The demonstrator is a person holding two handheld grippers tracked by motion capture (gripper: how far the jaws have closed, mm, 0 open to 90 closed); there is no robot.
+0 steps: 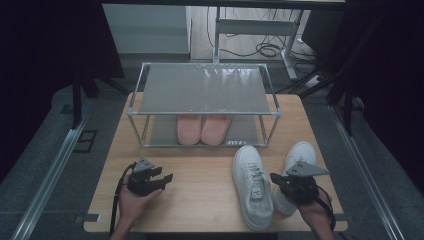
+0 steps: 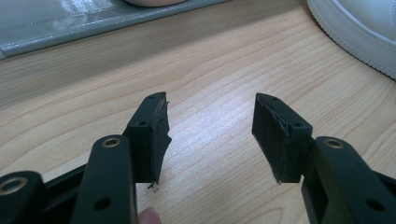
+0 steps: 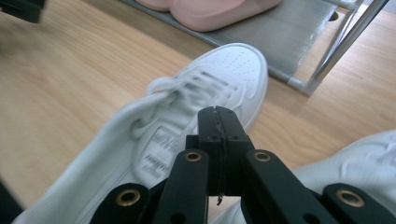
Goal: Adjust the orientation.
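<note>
In the high view, the left gripper rests near the table's front-left corner, and the right gripper hovers between two white sneakers by the front-right edge. Pink slippers sit on the shoe rack's lower shelf. In the left gripper view, its jaws are spread, holding nothing. In the right gripper view, its jaws are pressed together, empty, above a sneaker.

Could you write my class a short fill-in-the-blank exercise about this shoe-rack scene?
1. The slippers on the rack's lower shelf are ____ in colour.
2. The left gripper's jaws stand ____.
3. The right gripper's jaws are ____.
4. The two sneakers on the table are ____ in colour.

Missing words: pink; open; shut; white
</note>
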